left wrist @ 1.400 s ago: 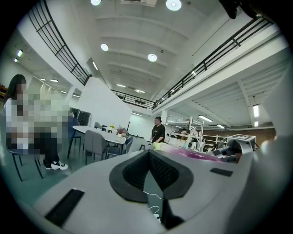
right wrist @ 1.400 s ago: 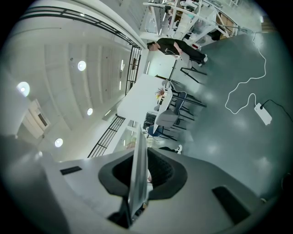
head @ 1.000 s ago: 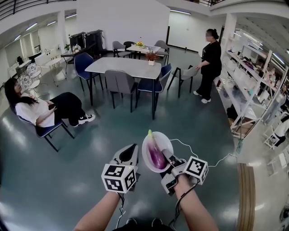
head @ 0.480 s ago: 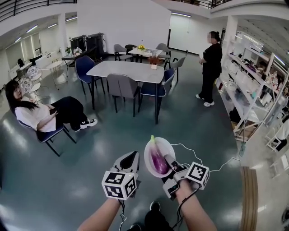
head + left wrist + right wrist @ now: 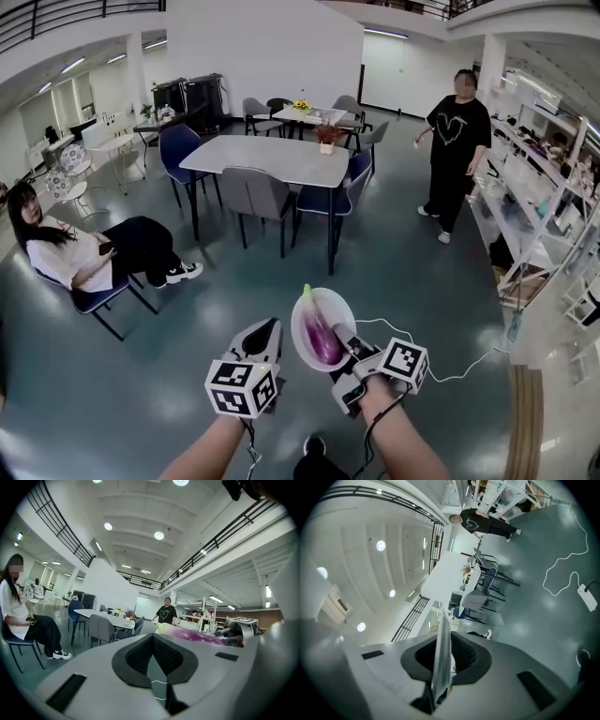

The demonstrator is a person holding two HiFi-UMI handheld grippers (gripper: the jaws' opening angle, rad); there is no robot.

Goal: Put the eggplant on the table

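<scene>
Right claw [image 5: 342,336] is clamped on the rim of a white plate [image 5: 342,305], low in the centre of the head view. The purple eggplant [image 5: 322,333] lies on that plate with its green stem toward the top of the frame. Left claw [image 5: 265,330] sits just left of the plate, its jaws together with nothing between them.

Below both is a glossy grey-green floor [image 5: 403,272]. The pale rectangular counter [image 5: 267,155] stands well apart from the plate in the upper centre, with a small potted plant [image 5: 326,136] at its far right end. Grey and blue chairs [image 5: 258,192] are drawn up around it. A seated person [image 5: 66,248] is at the left edge and a standing person [image 5: 455,131] at the upper right. White shelving [image 5: 544,187] runs down the right side. A white cable [image 5: 450,370] trails over the floor at lower right.

Only the head view shows the plate's face and the whole eggplant. The left gripper view catches the eggplant side-on at centre right, and also shows ceiling lights [image 5: 159,535] and a balcony railing [image 5: 56,522]. The right gripper view is rolled sideways. It shows the plate edge-on as a thin blade between the pads, not the eggplant.
</scene>
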